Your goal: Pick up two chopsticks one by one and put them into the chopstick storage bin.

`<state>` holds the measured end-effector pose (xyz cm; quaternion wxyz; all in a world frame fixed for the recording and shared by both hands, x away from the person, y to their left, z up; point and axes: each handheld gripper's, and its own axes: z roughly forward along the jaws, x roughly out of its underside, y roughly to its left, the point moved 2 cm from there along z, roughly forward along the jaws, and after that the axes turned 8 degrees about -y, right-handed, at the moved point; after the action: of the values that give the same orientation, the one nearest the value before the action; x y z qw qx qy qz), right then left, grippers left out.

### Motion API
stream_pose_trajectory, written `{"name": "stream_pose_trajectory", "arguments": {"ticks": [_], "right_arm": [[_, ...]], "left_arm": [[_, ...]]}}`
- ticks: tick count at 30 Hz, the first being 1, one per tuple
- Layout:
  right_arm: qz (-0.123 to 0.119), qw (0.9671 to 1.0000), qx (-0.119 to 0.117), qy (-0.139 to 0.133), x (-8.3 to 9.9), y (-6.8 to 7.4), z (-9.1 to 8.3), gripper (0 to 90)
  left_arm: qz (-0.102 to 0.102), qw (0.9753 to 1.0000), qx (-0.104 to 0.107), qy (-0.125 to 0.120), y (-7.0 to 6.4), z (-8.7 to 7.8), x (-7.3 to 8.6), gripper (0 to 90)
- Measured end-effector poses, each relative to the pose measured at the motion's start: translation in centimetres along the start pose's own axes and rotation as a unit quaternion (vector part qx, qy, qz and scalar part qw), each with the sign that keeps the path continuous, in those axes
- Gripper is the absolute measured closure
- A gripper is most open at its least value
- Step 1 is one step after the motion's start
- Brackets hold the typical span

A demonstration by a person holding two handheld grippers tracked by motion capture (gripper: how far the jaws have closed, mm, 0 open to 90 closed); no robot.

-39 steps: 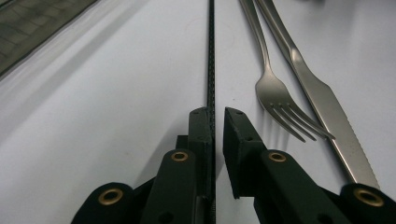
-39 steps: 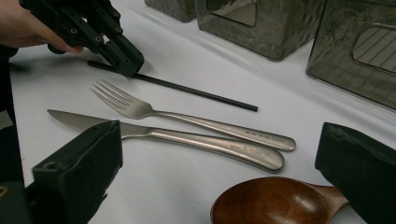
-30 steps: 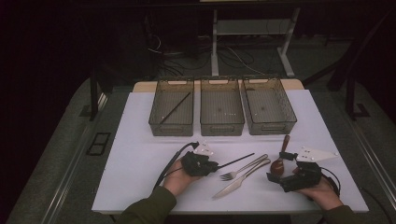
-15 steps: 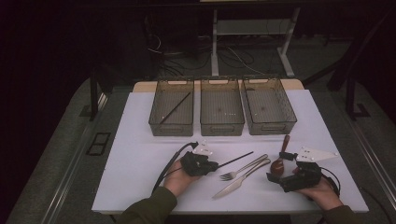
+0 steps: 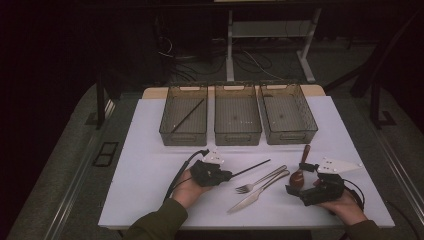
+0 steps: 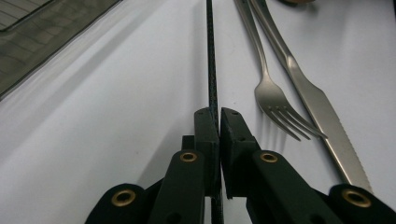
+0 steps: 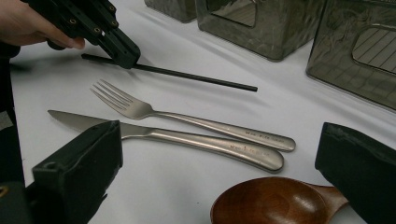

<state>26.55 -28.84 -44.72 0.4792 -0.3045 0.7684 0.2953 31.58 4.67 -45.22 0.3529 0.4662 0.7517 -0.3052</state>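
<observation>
Scene: a white table top (image 5: 150, 150) seen from above, with dark floor around it and three clear plastic bins in a row at the far side.
Left gripper (image 5: 227, 175): held in the person's left hand near the front edge, jaws pressed together on a thin black chopstick (image 5: 251, 167). In the left gripper view the two black jaws (image 6: 218, 128) pinch the chopstick (image 6: 211, 60) near its end, and the stick runs straight ahead along the table.
Chopstick position: low over or on the table, pointing from the left gripper toward the right and slightly away; I cannot tell whether it is lifted. It lies just beside the fork, not touching it.
Right gripper (image 5: 292, 188): held in the person's right hand at the front right, jaws spread wide and holding nothing. In the right gripper view its jaws stand either side of the bowl of a wooden spoon (image 7: 275, 203).
Fork (image 5: 261, 179): silver, tines toward the left gripper, lying between the two grippers.
Table knife (image 5: 257, 192): silver, alongside the fork on the near side, handles close together.
Wooden spoon (image 5: 300, 169): dark brown, handle pointing away toward the bins.
Left bin (image 5: 165, 131): holds another black chopstick (image 5: 187, 116) lying diagonally.
Middle bin (image 5: 237, 139): stands just beside the left one.
Right bin (image 5: 310, 131): stands beyond the spoon.
</observation>
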Motion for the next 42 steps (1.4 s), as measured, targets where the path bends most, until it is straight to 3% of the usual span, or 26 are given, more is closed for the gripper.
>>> {"name": "stream_pose_trajectory", "arguments": {"ticks": [17, 29, 42], "right_arm": [[0.001, 1.0, 0.0, -0.001, 0.0, 0.0, 0.0, 0.3], [0.001, 1.0, 0.0, -0.001, 0.0, 0.0, 0.0, 0.3], [0.0, 1.0, 0.0, 0.0, 0.0, 0.0, 0.0, 0.3]], "left_arm": [[0.001, 0.9995, 0.03, -0.004, -0.4, -1.4, -1.4, 85.4], [0.006, 0.9996, 0.026, -0.011, -0.2, -2.5, -2.1, 85.4], [-0.007, 0.9996, 0.018, -0.022, 0.8, -4.4, -2.8, 85.4]]}}
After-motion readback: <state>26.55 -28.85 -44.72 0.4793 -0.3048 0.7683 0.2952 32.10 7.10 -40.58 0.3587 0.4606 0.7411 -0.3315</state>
